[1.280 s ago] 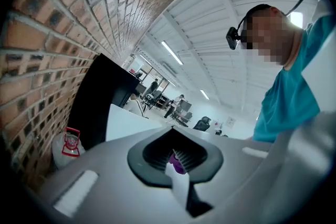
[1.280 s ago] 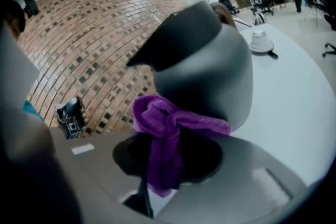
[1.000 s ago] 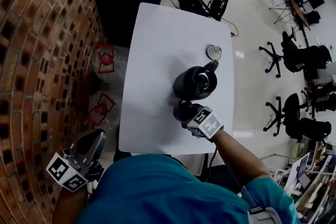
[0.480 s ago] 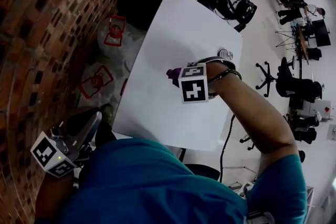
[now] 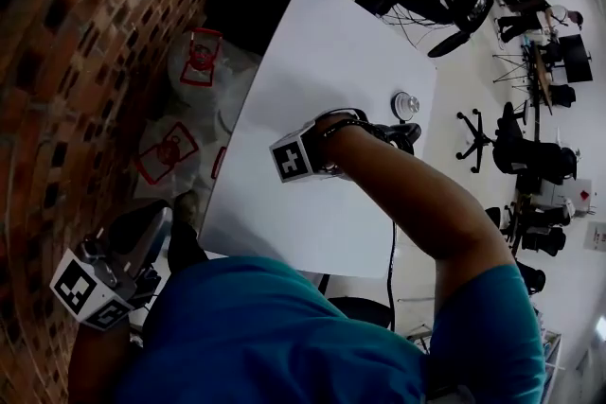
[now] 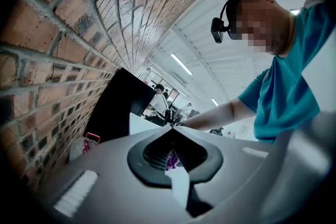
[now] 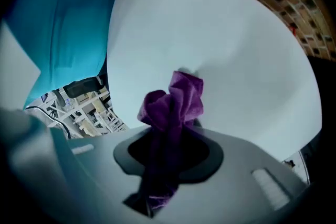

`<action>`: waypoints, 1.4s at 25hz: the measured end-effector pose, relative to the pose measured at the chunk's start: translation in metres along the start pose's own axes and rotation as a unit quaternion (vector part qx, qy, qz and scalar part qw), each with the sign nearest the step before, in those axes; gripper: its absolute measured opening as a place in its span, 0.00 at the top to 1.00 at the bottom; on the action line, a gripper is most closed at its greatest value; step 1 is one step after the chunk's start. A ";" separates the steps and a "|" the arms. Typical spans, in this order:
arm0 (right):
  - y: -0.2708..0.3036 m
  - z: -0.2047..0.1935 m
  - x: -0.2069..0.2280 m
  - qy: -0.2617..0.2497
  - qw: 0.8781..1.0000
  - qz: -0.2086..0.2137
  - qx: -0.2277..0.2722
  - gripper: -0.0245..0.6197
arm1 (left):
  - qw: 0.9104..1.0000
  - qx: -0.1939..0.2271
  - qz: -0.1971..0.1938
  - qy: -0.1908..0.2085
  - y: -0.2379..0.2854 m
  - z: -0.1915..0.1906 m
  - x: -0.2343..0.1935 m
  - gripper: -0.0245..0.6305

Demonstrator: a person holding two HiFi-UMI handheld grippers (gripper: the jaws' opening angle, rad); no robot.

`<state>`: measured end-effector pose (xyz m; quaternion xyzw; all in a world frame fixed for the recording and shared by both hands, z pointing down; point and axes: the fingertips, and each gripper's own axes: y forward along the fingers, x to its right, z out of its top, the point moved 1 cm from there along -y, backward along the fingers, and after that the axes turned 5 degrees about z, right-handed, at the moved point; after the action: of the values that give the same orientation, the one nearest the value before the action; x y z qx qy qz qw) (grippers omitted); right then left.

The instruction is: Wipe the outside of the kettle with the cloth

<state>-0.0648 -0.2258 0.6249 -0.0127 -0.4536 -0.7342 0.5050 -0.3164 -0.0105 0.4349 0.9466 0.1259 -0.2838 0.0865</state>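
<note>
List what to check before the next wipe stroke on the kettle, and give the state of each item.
1. Cloth clamped in the right tongs: ok, purple fabric is bunched between the shut jaws.
2. Cloth touching the kettle: cannot tell, the forearm covers most of the kettle in the head view.
3. Kettle upright on the table: cannot tell, too little of it shows.
4. Small round lid out of the way: probably ok, it lies on the table beside the kettle.
5. Left tongs steadying the kettle: not ok, they are shut, empty and held off the table near the brick wall.
</note>
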 end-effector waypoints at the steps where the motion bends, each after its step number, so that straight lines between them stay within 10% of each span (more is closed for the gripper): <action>1: 0.005 0.004 0.003 0.001 1.000 0.006 0.001 0.81 | 1.000 -0.001 0.001 0.003 0.002 0.000 -0.003 0.96; 11: -0.057 -0.002 0.013 0.019 0.984 0.029 0.175 0.81 | 1.000 -0.015 -0.012 0.025 0.039 0.009 -0.011 0.96; 17: -0.046 -0.054 0.037 0.076 0.980 0.103 0.154 0.81 | 0.999 -0.018 -0.023 0.021 0.064 0.015 -0.001 0.96; 25: -0.003 -0.018 0.057 0.116 0.939 0.228 0.229 0.81 | 0.999 -0.034 0.002 0.024 0.064 0.005 -0.011 0.96; 35: -0.030 -0.107 0.065 0.136 0.905 0.200 0.350 0.81 | 0.998 -0.057 -0.005 0.028 0.080 0.001 -0.008 0.96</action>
<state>-0.0721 -0.3431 0.5737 0.1748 -0.5961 -0.4060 0.6703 -0.3007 -0.0891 0.4458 0.9469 0.1492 -0.2504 0.1356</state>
